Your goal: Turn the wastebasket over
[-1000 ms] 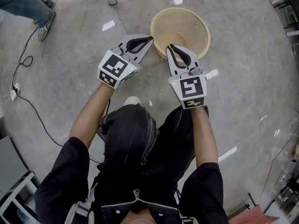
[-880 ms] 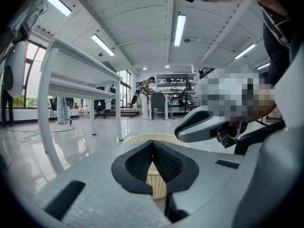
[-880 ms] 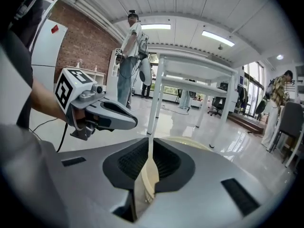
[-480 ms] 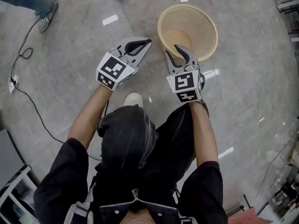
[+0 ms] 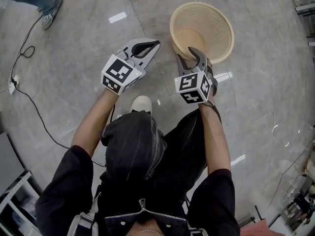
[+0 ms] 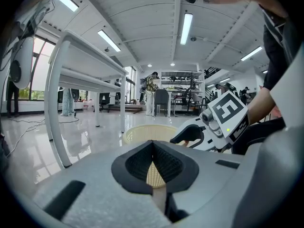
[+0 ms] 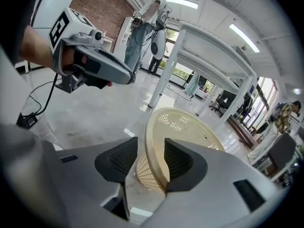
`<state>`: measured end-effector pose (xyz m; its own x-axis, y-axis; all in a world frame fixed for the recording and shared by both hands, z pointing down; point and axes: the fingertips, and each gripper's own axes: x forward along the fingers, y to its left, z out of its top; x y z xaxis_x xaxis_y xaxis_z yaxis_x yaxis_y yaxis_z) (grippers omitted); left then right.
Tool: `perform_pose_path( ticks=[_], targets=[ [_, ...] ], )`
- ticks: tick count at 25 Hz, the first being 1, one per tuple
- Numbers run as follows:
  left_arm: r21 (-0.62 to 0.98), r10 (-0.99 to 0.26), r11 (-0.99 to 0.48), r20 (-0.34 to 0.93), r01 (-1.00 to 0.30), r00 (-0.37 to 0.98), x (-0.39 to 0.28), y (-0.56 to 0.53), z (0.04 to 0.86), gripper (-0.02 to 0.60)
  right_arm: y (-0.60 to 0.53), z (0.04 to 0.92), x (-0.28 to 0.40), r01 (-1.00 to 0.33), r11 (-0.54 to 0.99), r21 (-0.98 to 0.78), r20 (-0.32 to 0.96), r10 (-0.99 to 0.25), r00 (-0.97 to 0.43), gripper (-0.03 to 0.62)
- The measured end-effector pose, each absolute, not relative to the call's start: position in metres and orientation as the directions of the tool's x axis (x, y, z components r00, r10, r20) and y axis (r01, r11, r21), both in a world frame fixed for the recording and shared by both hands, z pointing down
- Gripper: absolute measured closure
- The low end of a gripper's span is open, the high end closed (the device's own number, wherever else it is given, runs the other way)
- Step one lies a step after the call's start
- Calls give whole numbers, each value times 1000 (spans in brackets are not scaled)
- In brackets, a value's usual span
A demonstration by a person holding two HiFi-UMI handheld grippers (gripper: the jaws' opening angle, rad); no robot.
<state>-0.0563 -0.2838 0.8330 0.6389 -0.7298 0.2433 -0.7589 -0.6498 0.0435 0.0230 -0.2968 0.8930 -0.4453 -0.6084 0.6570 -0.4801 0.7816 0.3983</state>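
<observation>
Cream plastic lattice basket point(image 5: 212, 19) stands upright on the grey floor point(image 5: 74, 48), mouth up, wide rim, narrower base, just ahead of the person. Right gripper point(image 5: 189, 57) jaws have just been opening, now wide, straddling the near rim wall, not clamped. Left gripper point(image 5: 156, 43) closed, empty, just left of the basket
</observation>
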Motion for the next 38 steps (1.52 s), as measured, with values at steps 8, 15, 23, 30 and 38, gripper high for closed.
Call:
perform_pose_path(
  ticks=[8, 15, 23, 30, 38],
  targets=[
    [47, -720, -656, 259, -753, 644, -56, -278, 842, 578, -299, 899, 31, -469, 753, 462, 658, -646, -388, 447],
    [61, -719, -654, 258, -754, 645, -52, -280, 846, 578, -298, 902, 35, -411, 739, 534, 647, -670, -364, 511],
    [69, -713, -655, 273, -752, 646, -52, -277, 854, 578, -299, 896, 39, -440, 729, 525, 625, -681, -382, 525],
    [66, -713, -655, 276, -753, 645, -54, -277, 855, 578, -303, 878, 38, -539, 712, 450, 581, -692, -429, 526],
    [73, -706, -658, 286, -750, 648, -55, -275, 861, 578, -314, 859, 52, -737, 669, 99, 520, -666, -535, 530]
  ],
)
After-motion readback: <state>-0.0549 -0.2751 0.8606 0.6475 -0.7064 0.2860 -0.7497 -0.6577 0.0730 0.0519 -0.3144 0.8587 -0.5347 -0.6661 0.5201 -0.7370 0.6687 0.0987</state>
